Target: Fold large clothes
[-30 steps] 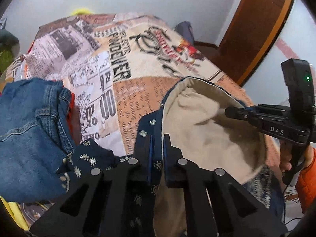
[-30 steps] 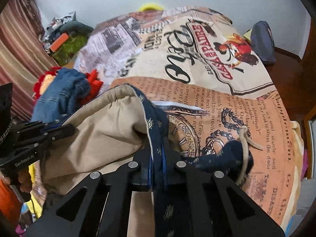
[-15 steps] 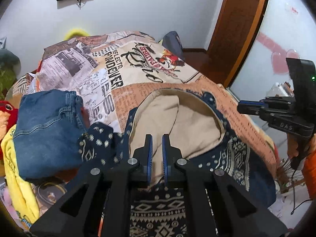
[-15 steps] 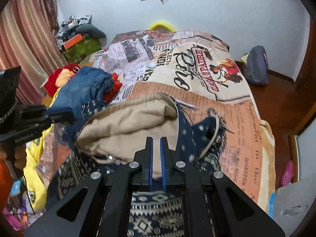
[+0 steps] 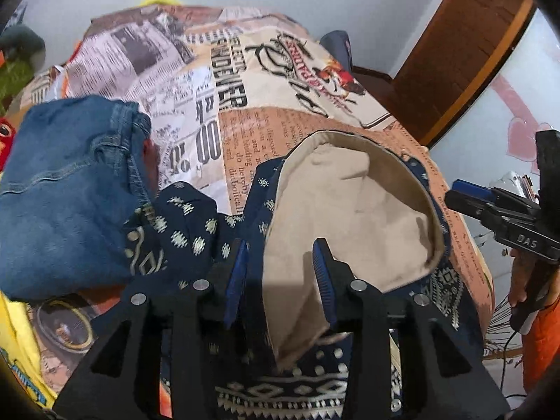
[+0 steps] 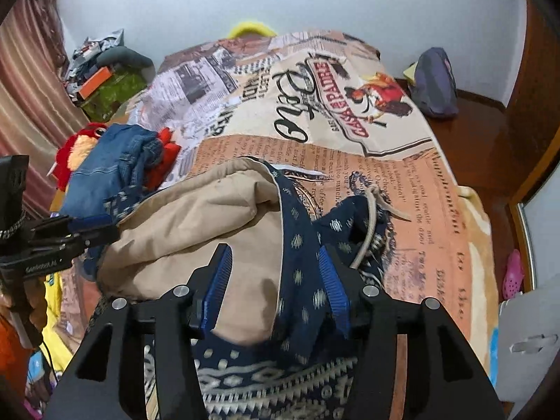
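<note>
Both sets of tongs now part-open, jaws just sprung apart after sitting clamped tight half a second back. Left gripper [image 5: 280, 262] hanging over the near edge of the hooded garment [image 5: 353, 210], blue pads spread, beige lining and navy trim lying loose in the gap, neither pad pressing on cloth. Same story at the right gripper [image 6: 276, 276]: jaws apart, the navy patterned edge of the hood [image 6: 297, 255] slack between them, no squeeze from either pad.

Garment down on the printed bedspread [image 5: 245, 129], spread straight ahead of both tongs, hood mouth facing up with the beige inside showing. A second ago lifted and stretched between the two grips; now settled flat, patterned body trailing back under the tongs. Drawstring [image 6: 371, 224] curled on the navy fabric just ahead and right of the right tongs.

Folded jeans [image 5: 70, 189] off to the left of the left tongs, touching a navy sleeve of the garment, in the same spot as before. Right tongs visible at the far right edge of the left camera, clear of the hood rim now rather than reaching into it.
</note>
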Demonstrator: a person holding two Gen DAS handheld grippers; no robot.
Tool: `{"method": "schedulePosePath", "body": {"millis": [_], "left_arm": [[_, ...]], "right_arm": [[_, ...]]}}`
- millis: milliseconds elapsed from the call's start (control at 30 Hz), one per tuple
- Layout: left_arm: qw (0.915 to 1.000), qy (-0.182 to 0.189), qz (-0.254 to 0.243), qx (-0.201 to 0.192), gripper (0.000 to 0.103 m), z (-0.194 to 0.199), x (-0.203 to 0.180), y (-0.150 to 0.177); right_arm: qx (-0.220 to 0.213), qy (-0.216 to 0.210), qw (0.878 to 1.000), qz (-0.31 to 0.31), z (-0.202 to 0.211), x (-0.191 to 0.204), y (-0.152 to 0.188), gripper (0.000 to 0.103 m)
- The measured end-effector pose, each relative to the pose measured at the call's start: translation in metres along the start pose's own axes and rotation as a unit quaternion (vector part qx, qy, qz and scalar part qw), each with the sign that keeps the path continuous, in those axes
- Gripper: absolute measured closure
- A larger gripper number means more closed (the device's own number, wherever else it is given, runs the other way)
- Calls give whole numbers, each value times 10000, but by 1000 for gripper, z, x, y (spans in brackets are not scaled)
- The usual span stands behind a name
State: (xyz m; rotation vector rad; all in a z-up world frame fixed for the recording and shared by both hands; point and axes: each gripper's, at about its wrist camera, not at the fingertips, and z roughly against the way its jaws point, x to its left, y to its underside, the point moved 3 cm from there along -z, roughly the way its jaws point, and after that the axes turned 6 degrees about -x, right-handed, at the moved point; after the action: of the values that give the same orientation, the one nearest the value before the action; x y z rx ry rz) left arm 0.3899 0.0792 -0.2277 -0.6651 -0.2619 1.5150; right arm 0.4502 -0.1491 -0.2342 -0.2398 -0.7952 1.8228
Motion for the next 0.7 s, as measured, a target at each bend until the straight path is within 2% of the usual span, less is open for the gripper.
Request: {"method": "schedulePosePath", "body": {"millis": [300,367,400,433,467,500,700], "left_arm": [[9988,361,245,219,65,-52,8,-22],[9985,416,251,256,65,-60,7,-23],[9984,424,237,273,66,-63,6,-23],[9985,428,214,254,73,-65,5,-23],[9986,440,190,239,80,-66,4,-23],[9986,446,172,239,95,-67,4,-23],[9983,516,-204,-184,96,-28,-15,-21]], "right_arm": [[389,101,9992,24,-71,-10,-15,55],[386,77,9992,-22,-78,-12,-18,62],[388,54,9992,-46,-80,-12,-20,77],[428,26,9991,-77,-83,-12,-20,90],[447,-12,9989,-110,-84,-12,-20,92],[449,-61,9989,-140,-85,-12,-20,93],[252,-421,9986,-173,-53,-5,-17,96]]}}
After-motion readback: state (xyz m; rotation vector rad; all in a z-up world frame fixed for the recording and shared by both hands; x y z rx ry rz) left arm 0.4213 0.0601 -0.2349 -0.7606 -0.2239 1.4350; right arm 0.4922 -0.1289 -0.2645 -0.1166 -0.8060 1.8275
